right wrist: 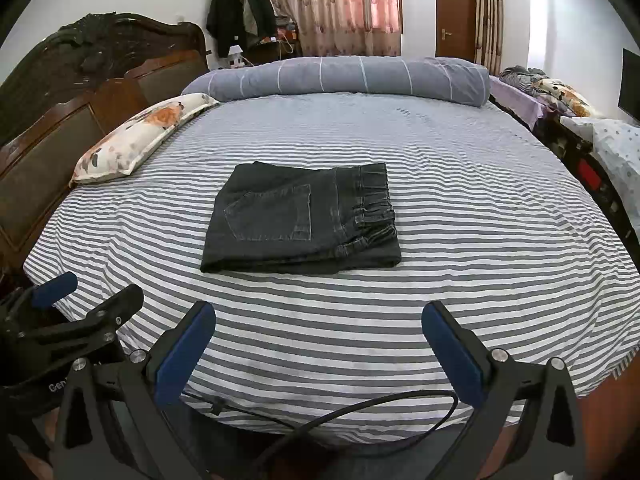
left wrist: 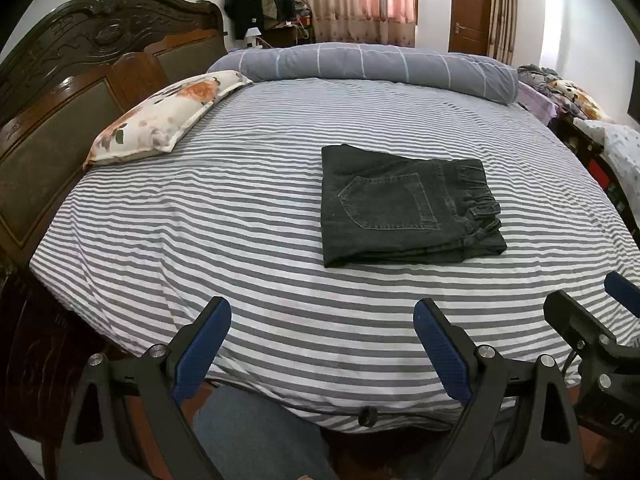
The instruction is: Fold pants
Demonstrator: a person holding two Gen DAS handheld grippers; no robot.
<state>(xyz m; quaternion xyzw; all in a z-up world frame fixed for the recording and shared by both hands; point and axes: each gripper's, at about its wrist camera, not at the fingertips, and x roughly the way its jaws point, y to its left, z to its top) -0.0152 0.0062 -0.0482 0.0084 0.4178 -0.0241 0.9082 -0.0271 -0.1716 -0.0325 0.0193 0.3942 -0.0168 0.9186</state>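
Two claws hang side by side over the near edge of the striped bed, both spread wide and holding nothing. The left gripper has the folded dark pants ahead and slightly to its right; for the right gripper they lie ahead, slightly left. A floral pillow rests far left by the headboard.

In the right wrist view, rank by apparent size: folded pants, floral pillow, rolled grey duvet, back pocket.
1. Rolled grey duvet, though farthest away.
2. Folded pants.
3. Floral pillow, seen edge-on, so unsure against the pants.
4. Back pocket.
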